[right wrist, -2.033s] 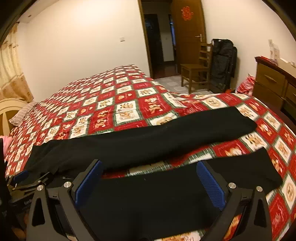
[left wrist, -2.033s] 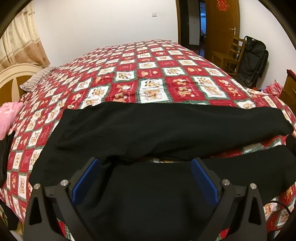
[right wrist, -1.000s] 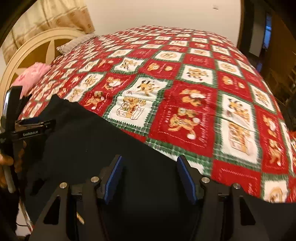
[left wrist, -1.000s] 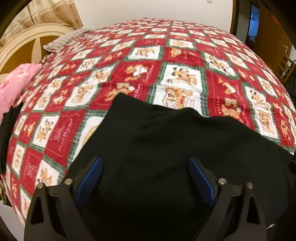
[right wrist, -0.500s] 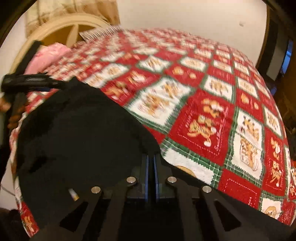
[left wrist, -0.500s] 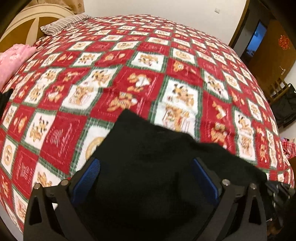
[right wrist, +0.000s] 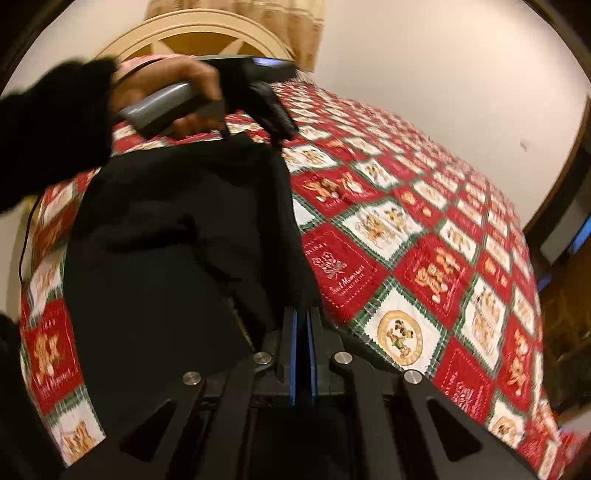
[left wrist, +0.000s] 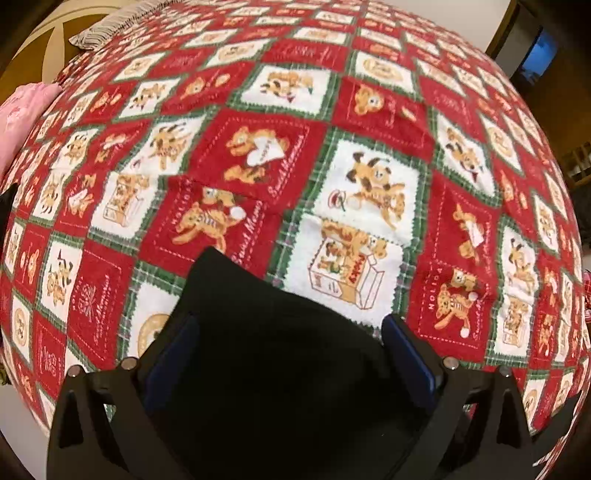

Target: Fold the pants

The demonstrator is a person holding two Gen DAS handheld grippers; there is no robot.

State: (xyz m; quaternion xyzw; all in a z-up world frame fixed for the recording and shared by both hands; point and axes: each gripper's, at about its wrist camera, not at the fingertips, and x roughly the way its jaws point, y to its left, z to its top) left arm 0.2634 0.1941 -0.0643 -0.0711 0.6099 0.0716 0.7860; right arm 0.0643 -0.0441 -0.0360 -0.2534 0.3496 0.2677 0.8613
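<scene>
Black pants (left wrist: 258,295) lie on the red patchwork bedspread (left wrist: 369,184), with one corner pointing away from me. My left gripper (left wrist: 291,325) is open, its blue pads (left wrist: 173,354) wide apart on either side of that corner. In the right wrist view the pants (right wrist: 177,240) spread out to the left. My right gripper (right wrist: 303,314) is shut on their near edge, blue pads pressed together. The left gripper (right wrist: 273,114), held by a hand (right wrist: 177,85), hovers at the pants' far corner; whether it touches is unclear.
A cream headboard (right wrist: 192,33) and curtain (right wrist: 291,22) stand behind the bed. A pink cloth (left wrist: 18,110) and a striped pillow (left wrist: 99,29) lie at the left end. The bedspread (right wrist: 424,258) stretches right toward a dark doorway (left wrist: 535,55).
Both grippers have swung from the spread-out pants toward one end of them. The right gripper went from open to shut on the pants' edge. The left gripper stayed open and came closer to the corner.
</scene>
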